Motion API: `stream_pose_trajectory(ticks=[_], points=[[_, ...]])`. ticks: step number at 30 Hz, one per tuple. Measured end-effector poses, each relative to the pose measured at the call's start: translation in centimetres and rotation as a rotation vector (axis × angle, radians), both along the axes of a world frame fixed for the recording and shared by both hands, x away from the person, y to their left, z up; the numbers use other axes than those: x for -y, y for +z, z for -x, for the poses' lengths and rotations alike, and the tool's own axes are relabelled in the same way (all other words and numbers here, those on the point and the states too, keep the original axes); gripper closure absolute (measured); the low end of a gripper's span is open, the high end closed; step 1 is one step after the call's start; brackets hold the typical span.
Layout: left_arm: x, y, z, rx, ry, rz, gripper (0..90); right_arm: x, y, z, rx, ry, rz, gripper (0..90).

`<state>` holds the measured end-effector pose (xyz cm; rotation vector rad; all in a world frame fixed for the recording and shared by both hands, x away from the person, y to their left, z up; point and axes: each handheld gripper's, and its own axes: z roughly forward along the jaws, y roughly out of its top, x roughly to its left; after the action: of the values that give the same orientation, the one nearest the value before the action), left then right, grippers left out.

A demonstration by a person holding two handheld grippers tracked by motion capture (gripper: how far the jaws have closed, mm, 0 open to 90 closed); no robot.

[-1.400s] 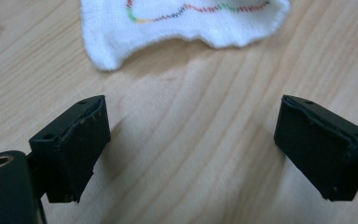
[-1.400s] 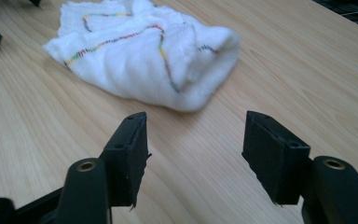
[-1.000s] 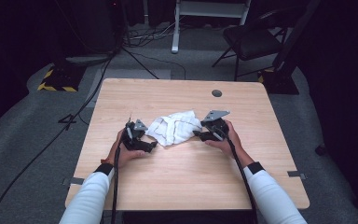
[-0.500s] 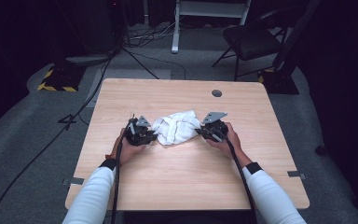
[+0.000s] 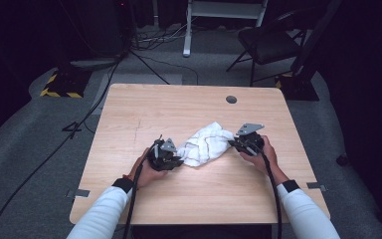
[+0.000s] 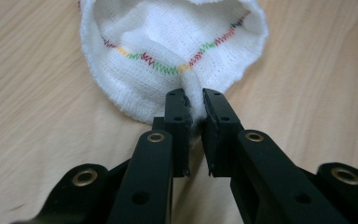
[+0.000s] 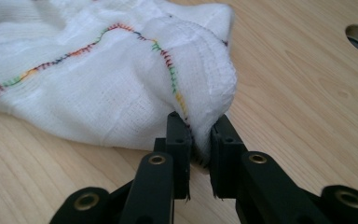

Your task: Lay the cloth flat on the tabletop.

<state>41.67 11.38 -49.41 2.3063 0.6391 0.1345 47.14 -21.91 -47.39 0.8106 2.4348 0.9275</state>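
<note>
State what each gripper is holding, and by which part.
Both hold the white cloth. The left gripper pinches a fold at its edge; the right gripper pinches the opposite end at its stitched hem.

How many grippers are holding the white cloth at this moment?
2. The left gripper pinches the white cloth at its near-left end; the right gripper pinches its right end.

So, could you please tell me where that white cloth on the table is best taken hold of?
At its two opposite ends, coming in low along the table from each side. The white cloth lies bunched, and its stitched hem folds up at both ends, thin enough to pinch. The left claw is shut on one such fold and the right claw on the other.
</note>
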Motion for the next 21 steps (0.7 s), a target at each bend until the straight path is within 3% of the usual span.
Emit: stream_pose_trajectory(ticks=[2,4,8,10,15,19,21], points=[[0.9,0.0,0.9,-0.007,-0.028,-0.002,80.9,0.5,-0.1,0.1,0.003,-0.009,-0.001,79.3],[1.4,0.1,1.4,-0.006,-0.03,-0.004,78.9,0.7,-0.1,0.1,0.005,-0.025,0.006,72.6],[1.6,0.3,1.9,0.018,-0.043,-0.016,61.6,1.2,0.4,0.2,0.024,-0.06,-0.016,60.4],[1.5,0.6,1.9,0.027,-0.028,-0.01,52.5,1.2,0.9,0.4,0.033,-0.067,-0.032,55.4],[0.2,1.5,1.1,0.052,0.047,0.016,31.0,0.7,2.7,1.4,0.115,-0.069,-0.066,51.2],[-0.3,2.3,0.1,0.074,0.071,0.038,27.5,-0.1,3.9,2.2,0.144,-0.025,-0.115,51.3],[-0.1,2.3,-0.3,0.117,0.076,0.021,27.6,-1.1,3.9,2.5,0.132,0.008,-0.118,51.3]])
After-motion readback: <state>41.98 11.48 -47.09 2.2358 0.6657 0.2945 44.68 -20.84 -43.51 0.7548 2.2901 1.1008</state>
